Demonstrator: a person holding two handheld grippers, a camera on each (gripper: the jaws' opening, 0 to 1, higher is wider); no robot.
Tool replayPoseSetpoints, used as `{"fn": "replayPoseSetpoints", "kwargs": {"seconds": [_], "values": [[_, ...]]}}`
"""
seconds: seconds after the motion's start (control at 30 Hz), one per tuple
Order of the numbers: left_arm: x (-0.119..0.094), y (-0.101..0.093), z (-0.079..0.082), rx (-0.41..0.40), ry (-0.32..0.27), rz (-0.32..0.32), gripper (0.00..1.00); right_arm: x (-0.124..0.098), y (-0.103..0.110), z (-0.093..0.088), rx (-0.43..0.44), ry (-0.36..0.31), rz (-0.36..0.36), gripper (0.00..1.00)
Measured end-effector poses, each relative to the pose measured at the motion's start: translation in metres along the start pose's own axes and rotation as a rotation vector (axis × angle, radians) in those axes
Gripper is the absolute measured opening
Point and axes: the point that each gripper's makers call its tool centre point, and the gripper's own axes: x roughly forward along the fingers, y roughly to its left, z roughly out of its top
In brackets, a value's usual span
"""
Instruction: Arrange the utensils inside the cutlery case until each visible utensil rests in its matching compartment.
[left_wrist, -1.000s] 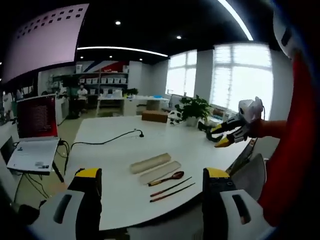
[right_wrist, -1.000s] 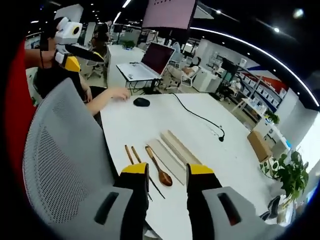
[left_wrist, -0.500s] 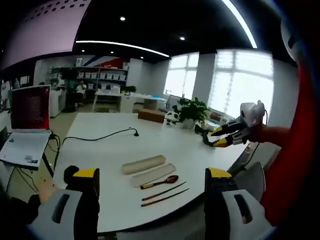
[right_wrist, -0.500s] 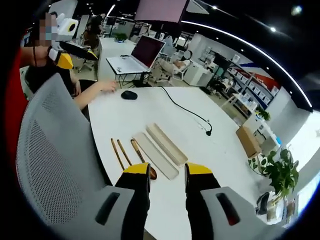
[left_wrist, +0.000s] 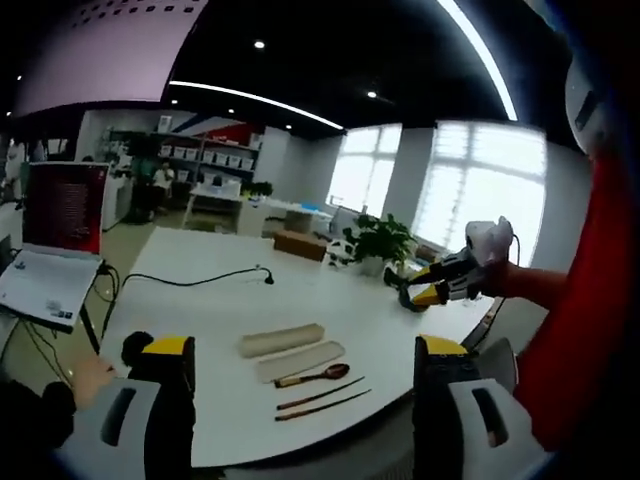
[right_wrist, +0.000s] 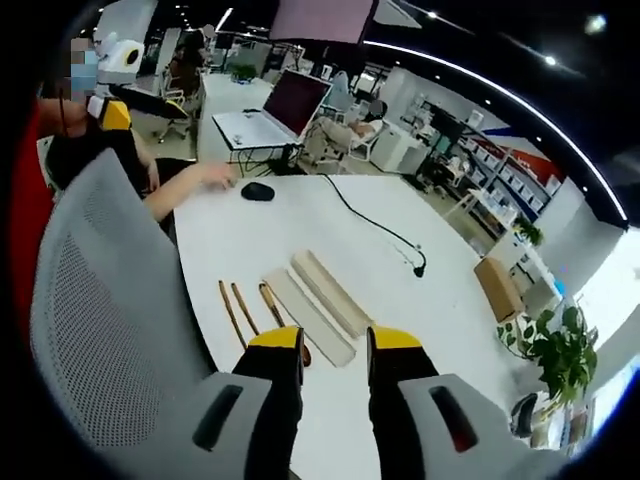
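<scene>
Your right gripper (right_wrist: 333, 345) is hovering open above the cutlery case (right_wrist: 318, 302), spoon (right_wrist: 271, 297) and chopsticks (right_wrist: 232, 308) lying beside it on the table (right_wrist: 400, 290); your left gripper (left_wrist: 305, 350), jaws apart, is waiting. Next, probably, you're lifting the spoon.

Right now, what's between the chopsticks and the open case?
The wooden spoon lies between the chopsticks and the case tray, all apart on the white table; the left gripper view shows this most clearly.
</scene>
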Motion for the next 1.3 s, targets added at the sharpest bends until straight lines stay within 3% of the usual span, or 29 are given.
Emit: {"fn": "replayPoseSetpoints", "kwargs": {"seconds": [0.03, 0.1, 0.23, 0.33, 0.37, 0.47, 0.53, 0.6, 0.67, 0.77, 0.93, 1.07, 1.23, 1.3], "values": [[0.001, 0.0, 0.0, 0.001, 0.008, -0.003, 0.93, 0.0, 0.008, 0.0, 0.037, 0.01, 0.033, 0.21], [0.001, -0.003, 0.009, 0.042, -0.017, -0.014, 0.92, 0.003, 0.015, 0.008, 0.035, -0.042, 0.07, 0.16], [0.002, -0.003, 0.01, 0.084, 0.018, -0.011, 0.89, 0.003, 0.021, 0.012, 0.029, -0.049, 0.065, 0.16], [-0.002, -0.003, 0.002, 0.17, 0.103, -0.005, 0.83, 0.003, 0.025, 0.012, 0.03, -0.043, 0.075, 0.16], [-0.003, -0.003, 0.002, 0.192, 0.104, 0.0, 0.81, 0.004, 0.025, 0.012, 0.026, -0.045, 0.078, 0.16], [-0.007, -0.007, 0.001, 0.172, 0.117, -0.025, 0.78, 0.007, 0.027, 0.006, 0.01, -0.021, 0.091, 0.18], [-0.01, 0.0, 0.001, 0.155, 0.12, 0.019, 0.82, 0.009, 0.028, 0.0, -0.007, -0.001, 0.096, 0.19], [-0.013, 0.001, 0.004, 0.136, 0.096, 0.026, 0.87, 0.012, 0.026, -0.003, -0.013, 0.01, 0.084, 0.23], [-0.015, -0.002, 0.005, 0.105, 0.081, 0.008, 0.87, 0.012, 0.027, -0.005, -0.01, 0.026, 0.085, 0.24], [-0.015, -0.002, 0.001, 0.118, 0.097, 0.01, 0.88, 0.012, 0.03, -0.005, 0.01, 0.017, 0.094, 0.21], [-0.013, -0.007, -0.001, 0.125, 0.096, 0.002, 0.98, 0.015, 0.033, -0.009, 0.011, 0.023, 0.082, 0.28], [-0.014, -0.011, -0.001, 0.128, 0.084, -0.007, 0.96, 0.016, 0.033, -0.003, 0.022, -0.002, 0.092, 0.27], [-0.018, -0.014, -0.005, 0.131, 0.101, 0.02, 0.95, 0.018, 0.039, 0.001, 0.031, -0.015, 0.118, 0.28], [-0.02, -0.01, -0.01, 0.156, 0.128, 0.045, 0.9, 0.021, 0.043, -0.001, 0.037, -0.01, 0.131, 0.27]]}}
